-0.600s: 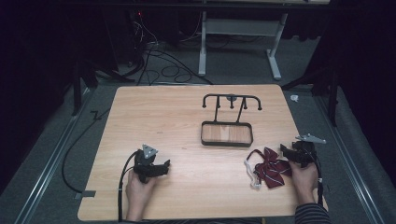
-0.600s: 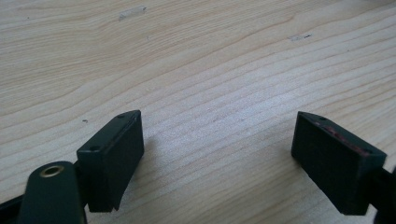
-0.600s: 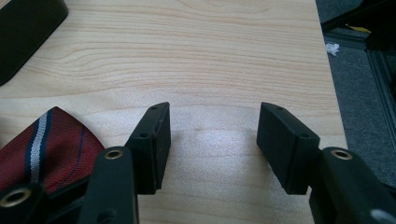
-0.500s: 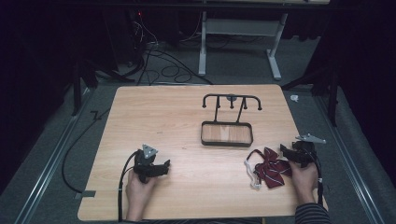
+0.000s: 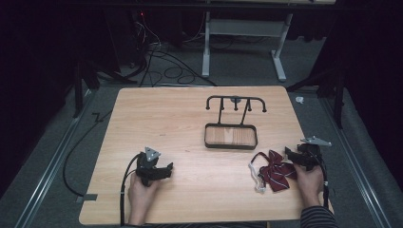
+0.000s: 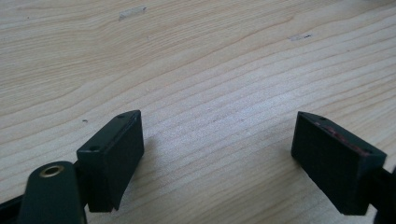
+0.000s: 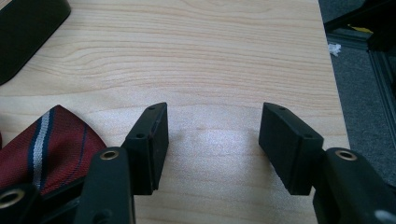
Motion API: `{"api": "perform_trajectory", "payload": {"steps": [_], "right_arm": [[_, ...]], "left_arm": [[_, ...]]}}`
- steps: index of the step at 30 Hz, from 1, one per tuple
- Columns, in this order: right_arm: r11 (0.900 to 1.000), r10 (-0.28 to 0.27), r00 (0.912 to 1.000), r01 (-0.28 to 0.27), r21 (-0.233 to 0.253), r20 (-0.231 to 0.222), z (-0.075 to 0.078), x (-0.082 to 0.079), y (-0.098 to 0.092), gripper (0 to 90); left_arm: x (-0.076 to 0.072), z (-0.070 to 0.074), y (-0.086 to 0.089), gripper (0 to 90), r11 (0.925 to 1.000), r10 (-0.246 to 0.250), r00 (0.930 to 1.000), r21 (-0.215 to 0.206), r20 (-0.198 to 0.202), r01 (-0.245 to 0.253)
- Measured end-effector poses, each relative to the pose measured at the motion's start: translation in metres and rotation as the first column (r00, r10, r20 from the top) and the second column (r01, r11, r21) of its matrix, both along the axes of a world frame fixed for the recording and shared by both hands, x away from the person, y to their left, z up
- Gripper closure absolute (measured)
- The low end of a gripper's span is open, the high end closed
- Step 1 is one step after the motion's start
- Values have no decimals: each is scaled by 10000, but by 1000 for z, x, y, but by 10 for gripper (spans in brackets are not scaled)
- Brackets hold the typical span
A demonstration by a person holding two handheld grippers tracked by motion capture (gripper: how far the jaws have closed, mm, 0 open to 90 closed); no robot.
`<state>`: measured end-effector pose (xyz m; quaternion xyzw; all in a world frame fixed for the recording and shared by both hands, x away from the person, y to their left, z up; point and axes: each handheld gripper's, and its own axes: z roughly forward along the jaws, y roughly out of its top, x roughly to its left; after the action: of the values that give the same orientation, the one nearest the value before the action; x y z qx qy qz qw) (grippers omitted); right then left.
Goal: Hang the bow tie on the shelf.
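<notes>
Resting on one wooden table point(image 5: 190, 123) are one black rack point(image 5: 231, 124) mid-table, one striped maroon bow tie point(image 5: 272, 171) just beside the right gripper point(image 7: 212, 140), and the left gripper point(image 6: 219, 154), both with jaws spread and empty.

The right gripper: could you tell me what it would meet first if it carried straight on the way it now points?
Probably nothing but bare table. The right gripper is open, with only wood ahead to the far edge; the striped bow tie lies off to one side. Its height above the wood is unclear.
</notes>
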<state>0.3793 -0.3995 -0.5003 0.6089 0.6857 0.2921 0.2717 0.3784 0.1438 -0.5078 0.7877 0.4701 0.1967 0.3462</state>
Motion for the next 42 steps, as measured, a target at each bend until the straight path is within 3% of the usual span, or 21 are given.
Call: {"api": "perform_trajectory", "payload": {"steps": [21, 27, 31, 35, 42], "right_arm": [[9996, 241, 9997, -241, 110, -4, 0, -1, 0, 450], [9997, 136, 9999, -137, 201, 40, 1, -2, -1, 504], [9998, 83, 9994, -90, 203, 337, 5, -6, -1, 524], [9996, 79, 9996, -86, 260, 283, 6, -8, -1, 532], [9988, 278, 9986, -295, 393, 449, 7, -15, -2, 577]], "left_arm": [[0, 0, 0, 174, 10000, 6, 10000, -8, 15, -6], [0, 0, 0, 174, 10000, 8, 10000, -11, 15, -8], [0, 0, 0, 174, 10000, 9, 10000, -10, 15, -9], [0, 0, 0, 174, 10000, 5, 10000, -8, 15, -5], [0, 0, 0, 174, 10000, 6, 10000, -8, 13, -6]]}}
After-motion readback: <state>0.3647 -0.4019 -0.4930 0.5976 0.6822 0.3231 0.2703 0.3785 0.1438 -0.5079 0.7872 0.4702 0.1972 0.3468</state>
